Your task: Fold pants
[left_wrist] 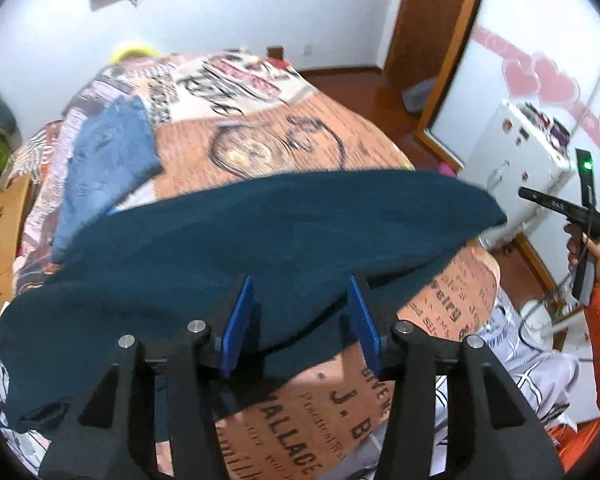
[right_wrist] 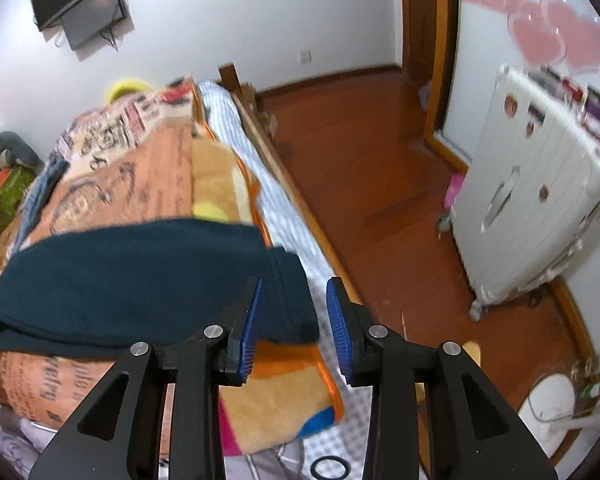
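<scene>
Two grippers hang over the dark teal pants (left_wrist: 236,240), which lie folded across the near end of the bed on a printed orange blanket (left_wrist: 260,148). The left gripper (left_wrist: 300,320) has its jaws apart, cloth under them but not pinched. The right gripper (right_wrist: 294,328) also stands with jaws apart, the pants' near corner between the pads and unpressed. The fabric looks soft, thick and limp, probably light and not slippery; it would sag, so corners or the folded edge seem the best hold. A blue garment (left_wrist: 104,168) lies further back. A wood floor (right_wrist: 360,168) and a white suitcase (right_wrist: 540,208) are beside the bed.
</scene>
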